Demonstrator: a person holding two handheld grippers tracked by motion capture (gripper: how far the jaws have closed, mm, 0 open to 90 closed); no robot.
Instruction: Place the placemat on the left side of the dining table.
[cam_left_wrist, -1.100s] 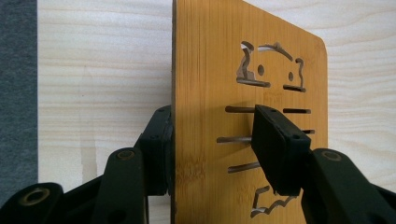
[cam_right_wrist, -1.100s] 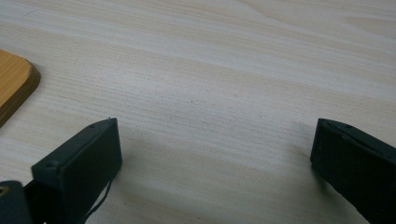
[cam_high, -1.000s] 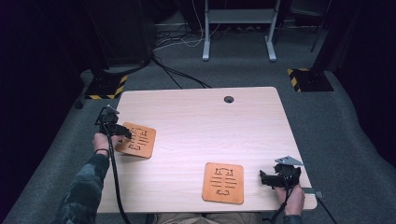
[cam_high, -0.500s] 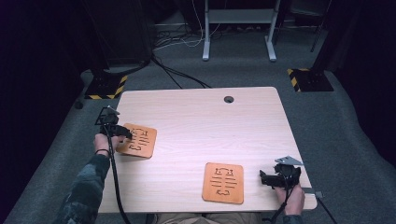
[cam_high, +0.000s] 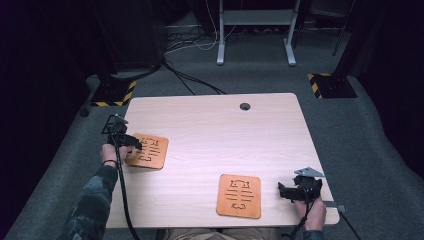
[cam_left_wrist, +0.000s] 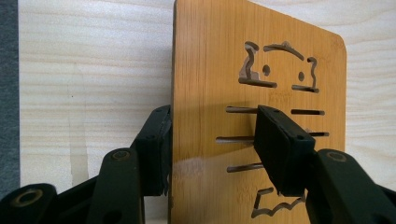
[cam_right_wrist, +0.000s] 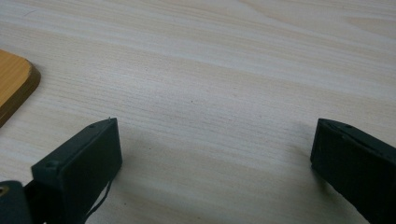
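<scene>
Two orange wooden boards with cut-out cat faces lie on the pale table. The left board lies near the table's left edge. My left gripper reaches over its near edge. In the left gripper view my left gripper stands open: one jaw lies against the left board's side edge and the other hovers over its slotted face. The right board lies near the front. Just right of it, my right gripper points at it. My right gripper is open over bare wood, with the right board's corner at far left.
A round cable hole sits near the table's far edge. Dark carpet with cables, a metal stand's legs and yellow-black striped feet lie beyond the table. A cable trails from each gripper toward the person.
</scene>
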